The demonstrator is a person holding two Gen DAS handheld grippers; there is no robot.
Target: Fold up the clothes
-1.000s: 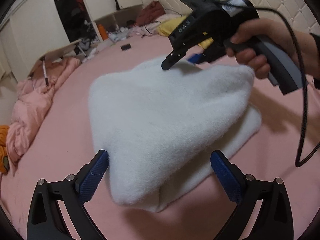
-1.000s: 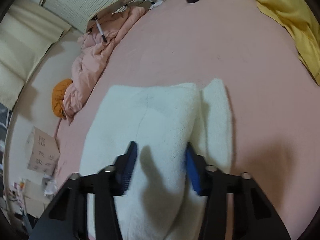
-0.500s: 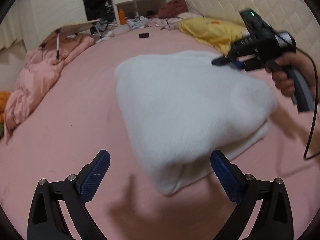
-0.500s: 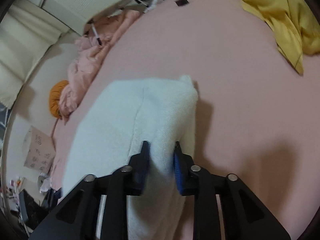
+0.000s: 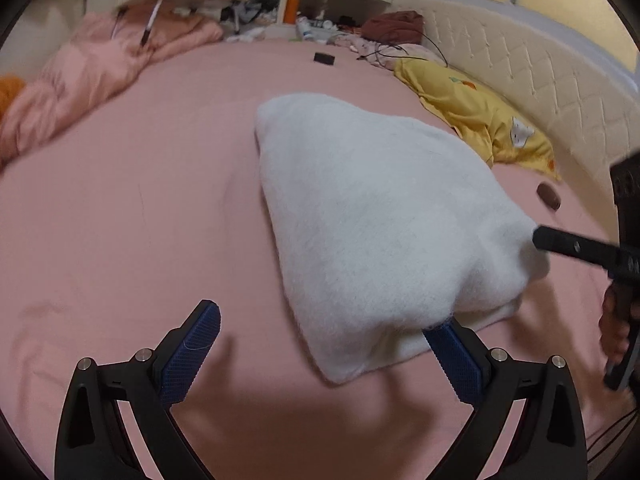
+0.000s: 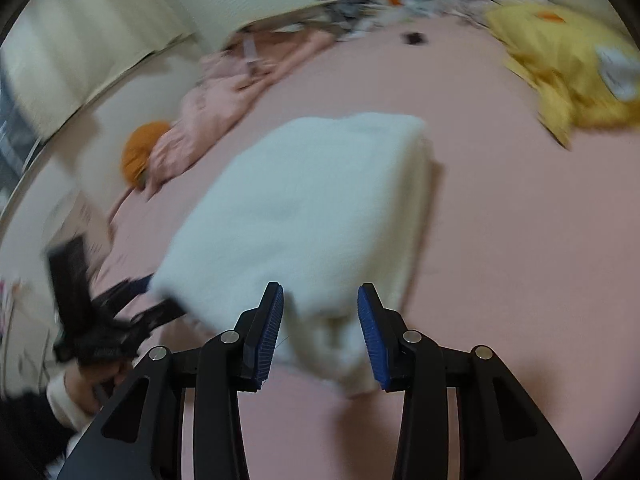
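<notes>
A folded white fluffy garment [image 5: 376, 216] lies on the pink bed sheet [image 5: 120, 216]; it also shows in the right wrist view [image 6: 312, 208]. My left gripper [image 5: 324, 356] is open, with the garment's near corner over its right finger. My right gripper [image 6: 320, 332] is open, its blue pads on either side of the garment's near edge without pinching it. The right gripper shows at the right edge of the left wrist view [image 5: 576, 248], touching the garment's side. The left gripper shows blurred in the right wrist view [image 6: 120, 312].
A yellow garment [image 5: 476, 116] lies by the quilted headboard [image 5: 540, 76]. A pink quilt [image 5: 72, 84] and an orange object [image 6: 140, 152] sit at the bed's left edge. A small black item [image 5: 325, 57] lies at the far end, with clutter and shelves behind.
My right gripper has opened and let go of the garment's edge it pinched half a second ago. Both grippers have swung around the garment, which now lies flat.
</notes>
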